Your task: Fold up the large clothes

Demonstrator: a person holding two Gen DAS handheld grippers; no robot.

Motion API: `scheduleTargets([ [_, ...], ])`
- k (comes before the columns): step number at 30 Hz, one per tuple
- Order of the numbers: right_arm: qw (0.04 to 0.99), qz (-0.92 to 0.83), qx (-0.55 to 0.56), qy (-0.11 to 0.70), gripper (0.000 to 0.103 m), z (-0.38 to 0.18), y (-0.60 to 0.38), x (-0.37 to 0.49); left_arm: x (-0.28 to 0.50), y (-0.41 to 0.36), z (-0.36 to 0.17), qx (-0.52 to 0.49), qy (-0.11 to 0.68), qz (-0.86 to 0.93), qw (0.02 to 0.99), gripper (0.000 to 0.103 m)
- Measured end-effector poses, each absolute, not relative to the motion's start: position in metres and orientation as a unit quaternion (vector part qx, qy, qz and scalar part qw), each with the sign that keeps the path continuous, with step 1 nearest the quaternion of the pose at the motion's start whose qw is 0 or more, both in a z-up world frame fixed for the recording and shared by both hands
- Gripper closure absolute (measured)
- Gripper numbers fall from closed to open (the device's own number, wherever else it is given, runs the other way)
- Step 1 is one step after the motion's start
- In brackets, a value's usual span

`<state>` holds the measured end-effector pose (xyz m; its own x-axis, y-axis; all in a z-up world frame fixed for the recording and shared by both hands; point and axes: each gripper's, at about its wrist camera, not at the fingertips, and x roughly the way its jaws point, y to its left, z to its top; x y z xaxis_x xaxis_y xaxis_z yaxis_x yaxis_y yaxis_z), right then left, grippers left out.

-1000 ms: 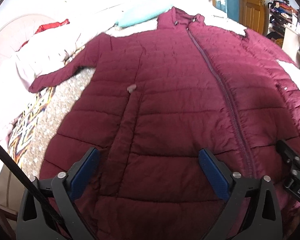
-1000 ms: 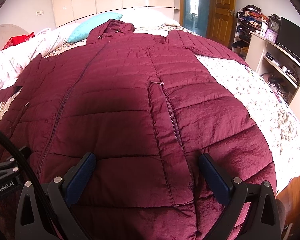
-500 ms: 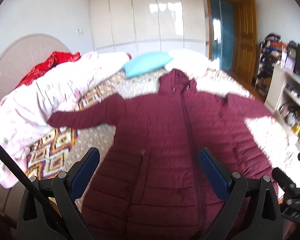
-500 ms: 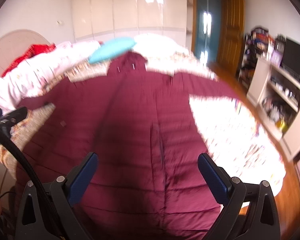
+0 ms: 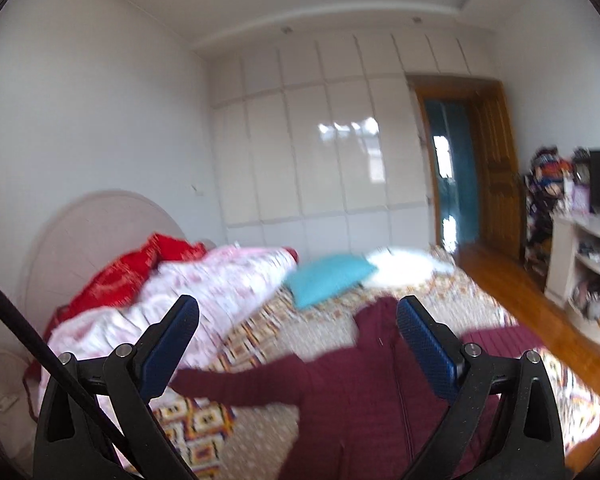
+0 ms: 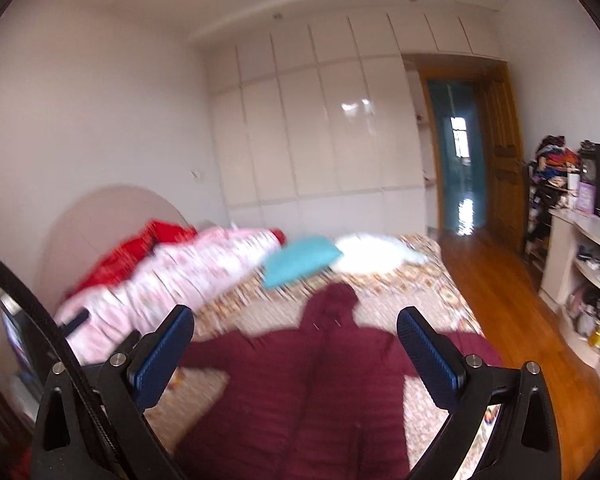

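A second ago both grippers were low over the hem of the coat; now they are raised and tilted up, so both views show mostly the wardrobe and the ceiling. The coat lies flat on the bed, front up, hood toward the blue pillow, one sleeve stretched toward the pink quilt and the other toward the floor side. The left gripper has its jaws wide apart and holds nothing; the right gripper is the same, jaws apart and empty. I judge from this that the spreading step is done and no fold is started yet; the grippers will probably need to come down to a sleeve or a side edge of the coat. Both views are blurred by motion, so the zipper and the quilting are hard to make out. The hem of the coat, nearest to the grippers, is cut off below the frames, and the far sleeve is partly hidden behind a finger in each view.
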<state>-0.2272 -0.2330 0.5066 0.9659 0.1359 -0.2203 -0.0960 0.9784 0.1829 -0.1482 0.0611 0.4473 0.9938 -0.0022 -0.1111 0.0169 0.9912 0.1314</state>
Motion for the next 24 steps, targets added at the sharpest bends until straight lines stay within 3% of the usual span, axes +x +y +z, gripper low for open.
scheduleTargets([
  [5,0.994,0.036,0.076,0.068,0.000,0.595,-0.218,-0.231,-0.148,0.093,0.522,0.059,-0.011,0.074,0.995,0.001],
  [8,0.995,0.028,0.065,0.076,0.000,0.590,-0.206,-0.217,-0.134,0.098,0.527,0.063,0.007,0.070,0.996,0.000],
  [13,0.992,0.026,0.015,0.124,0.000,0.505,-0.188,-0.153,-0.098,0.087,0.468,0.045,0.056,0.022,0.997,0.000],
  [19,0.973,0.005,0.007,0.229,0.000,0.354,-0.205,-0.069,-0.048,0.037,0.350,0.095,0.101,-0.009,0.990,0.000],
  [24,0.953,-0.028,0.010,0.301,0.000,0.239,-0.235,-0.029,-0.011,0.010,0.259,0.067,0.160,-0.050,0.984,0.000],
])
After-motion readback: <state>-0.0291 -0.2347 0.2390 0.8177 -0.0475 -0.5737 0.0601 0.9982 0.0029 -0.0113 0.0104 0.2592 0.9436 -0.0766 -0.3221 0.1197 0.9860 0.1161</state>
